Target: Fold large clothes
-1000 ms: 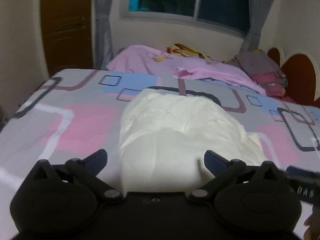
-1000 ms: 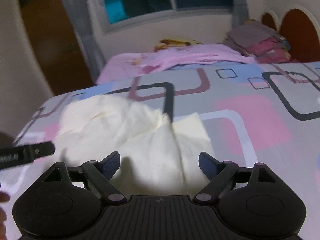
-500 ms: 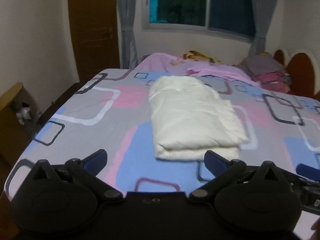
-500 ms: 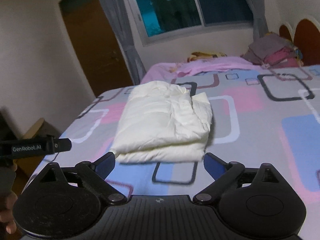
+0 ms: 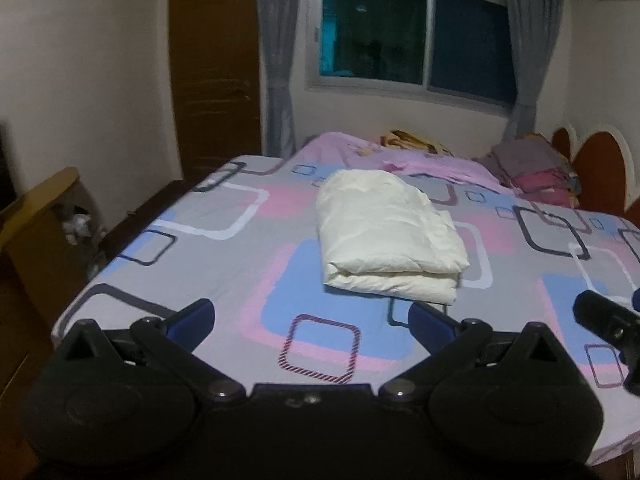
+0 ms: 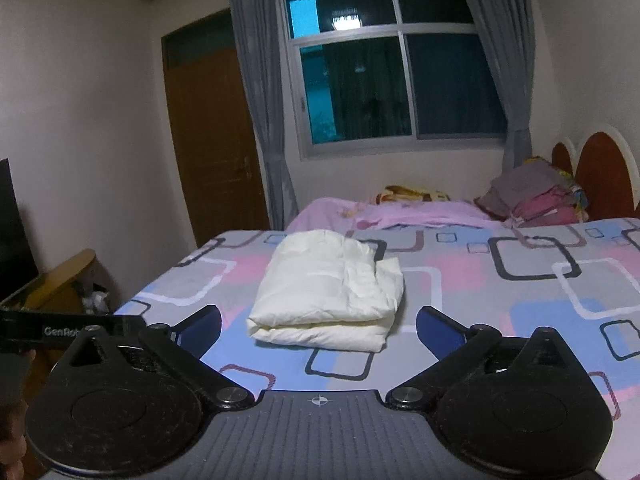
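Item one: cream garment (image 5: 384,232), folded into a thick rectangular bundle with its layered edge toward me. It lies flat on the bed (image 5: 224,272), toward the middle of the near half, well apart from both tools and touched by neither.

Item two: my left tool (image 5: 312,320). Its blue-padded fingers (image 5: 192,318) stand wide apart, with only bedsheet showing between them. It hangs above the near edge of the bed.

Item three: my right tool (image 6: 318,326). The jaws are opening and already stand wide; nothing is between them. In its own view the bundle sits beyond the gap, not inside it. A black part of the other rig shows at the left edge of that view.

Item four: bedsheet, grey with pink and blue patches and outlined squares.

Item five: pink blanket (image 6: 400,210), rumpled, at the far end of the bed.

Item six: stack of folded clothes (image 6: 532,196), grey over pink, by the red headboard (image 6: 604,176).

Item seven: window (image 6: 400,80) with grey curtains, dark outside.

Item eight: brown door (image 6: 212,140) on the left.
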